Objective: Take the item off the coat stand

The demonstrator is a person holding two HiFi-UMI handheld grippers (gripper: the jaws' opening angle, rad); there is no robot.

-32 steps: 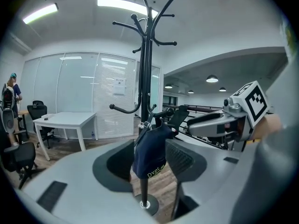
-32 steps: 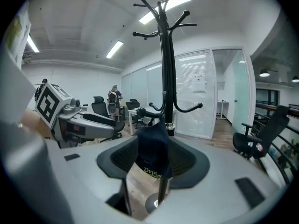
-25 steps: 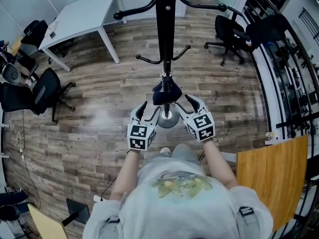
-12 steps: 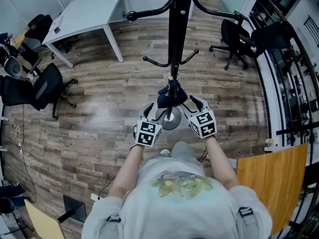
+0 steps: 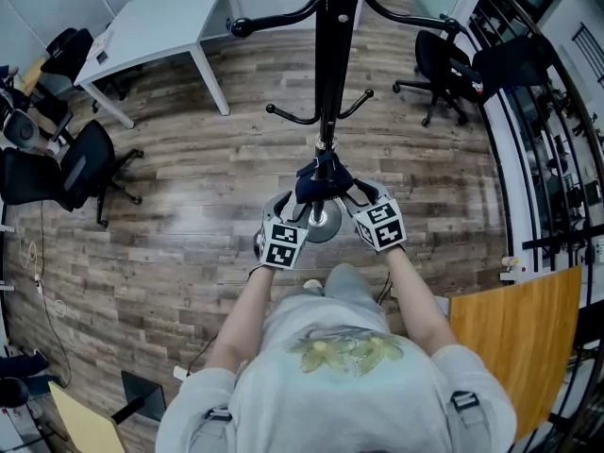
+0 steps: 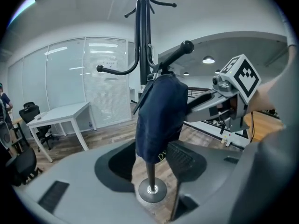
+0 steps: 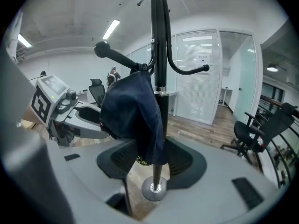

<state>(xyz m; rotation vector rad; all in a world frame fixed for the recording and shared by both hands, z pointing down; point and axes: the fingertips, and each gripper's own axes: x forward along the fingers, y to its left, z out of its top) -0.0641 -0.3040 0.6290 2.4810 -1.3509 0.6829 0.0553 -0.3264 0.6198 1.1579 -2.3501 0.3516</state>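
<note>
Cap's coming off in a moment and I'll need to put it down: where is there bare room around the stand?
Bare floor lies left of the stand's base, bordered by the white table and the black chairs. The tabletop looks mostly bare too. Crowded: around the pole where the cap hangs, and at right by the wooden board.

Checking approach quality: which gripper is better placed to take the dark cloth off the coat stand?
Right, narrowly. Both pairs of jaws, which have just been closing slightly, stand open around the hem of the cloth. The right gripper has it centred; the left gripper has it nearer one jaw.
</note>
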